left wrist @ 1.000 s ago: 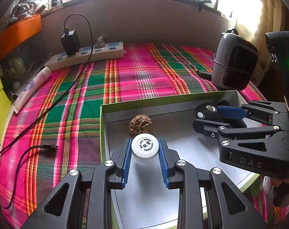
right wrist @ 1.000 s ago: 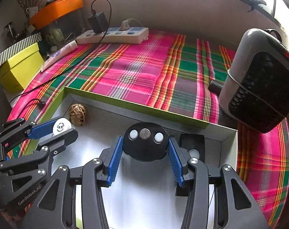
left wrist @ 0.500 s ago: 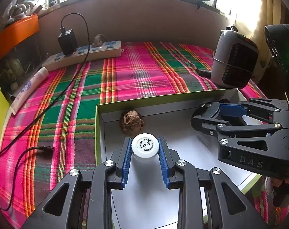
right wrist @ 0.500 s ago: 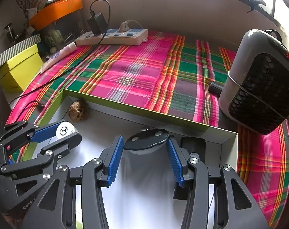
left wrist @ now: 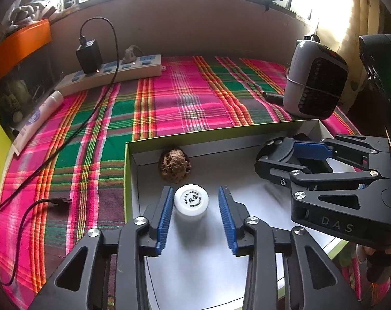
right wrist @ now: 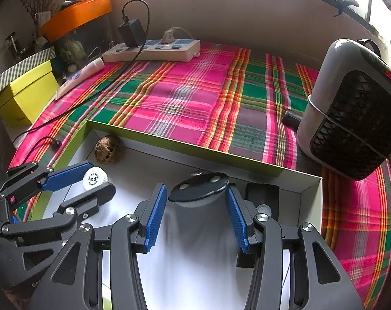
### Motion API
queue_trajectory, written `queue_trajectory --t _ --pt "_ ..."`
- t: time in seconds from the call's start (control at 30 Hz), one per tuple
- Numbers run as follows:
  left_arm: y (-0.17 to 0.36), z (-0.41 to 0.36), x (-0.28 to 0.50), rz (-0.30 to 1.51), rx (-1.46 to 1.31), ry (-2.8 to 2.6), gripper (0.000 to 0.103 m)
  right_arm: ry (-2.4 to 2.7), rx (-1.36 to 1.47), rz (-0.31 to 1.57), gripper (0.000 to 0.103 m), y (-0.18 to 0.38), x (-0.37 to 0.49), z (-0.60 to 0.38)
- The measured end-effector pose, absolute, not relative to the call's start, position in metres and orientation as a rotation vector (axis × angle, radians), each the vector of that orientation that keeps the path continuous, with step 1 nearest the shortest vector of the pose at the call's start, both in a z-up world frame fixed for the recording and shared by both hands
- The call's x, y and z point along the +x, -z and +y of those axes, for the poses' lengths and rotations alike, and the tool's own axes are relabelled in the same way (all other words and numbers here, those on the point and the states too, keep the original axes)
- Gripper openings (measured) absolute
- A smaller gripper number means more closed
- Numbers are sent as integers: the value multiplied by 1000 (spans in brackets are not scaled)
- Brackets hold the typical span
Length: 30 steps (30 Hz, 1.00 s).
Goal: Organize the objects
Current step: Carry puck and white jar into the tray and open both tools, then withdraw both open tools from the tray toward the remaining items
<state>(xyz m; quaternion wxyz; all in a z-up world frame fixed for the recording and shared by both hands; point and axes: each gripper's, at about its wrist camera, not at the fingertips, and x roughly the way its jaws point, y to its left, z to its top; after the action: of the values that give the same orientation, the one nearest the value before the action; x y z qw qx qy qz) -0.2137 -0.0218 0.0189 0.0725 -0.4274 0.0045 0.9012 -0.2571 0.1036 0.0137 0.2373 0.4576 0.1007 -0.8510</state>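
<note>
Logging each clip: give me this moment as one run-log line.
left gripper: open, fingers astride white bottle standing in box | right gripper: open around black disc | walnut: box corner

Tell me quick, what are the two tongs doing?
Left tongs: open, the white bottle sits loose between them in the box.
Right tongs: open around the black disc.

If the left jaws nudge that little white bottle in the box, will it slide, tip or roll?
The white bottle stands upright on the box's smooth white floor, so it would probably slide at first. It looks small and plastic, likely light. Pushed near its cap it may tip, and being round could then roll toward the walnut.
</note>
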Motion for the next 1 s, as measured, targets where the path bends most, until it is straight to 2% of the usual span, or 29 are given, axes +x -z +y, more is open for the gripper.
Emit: queue_trajectory --t 0.17,0.3,1.0 --pt "-23 -22 -210 16 -1274 -2720 44 2339 1255 264 50 -15 -254 106" --pt "-25 -23 -205 19 -1273 -2726 45 2343 1238 253 55 -20 -250 107" --pt "-47 -28 -161 -34 -1206 -2760 45 2446 1127 247 55 -48 -200 114"
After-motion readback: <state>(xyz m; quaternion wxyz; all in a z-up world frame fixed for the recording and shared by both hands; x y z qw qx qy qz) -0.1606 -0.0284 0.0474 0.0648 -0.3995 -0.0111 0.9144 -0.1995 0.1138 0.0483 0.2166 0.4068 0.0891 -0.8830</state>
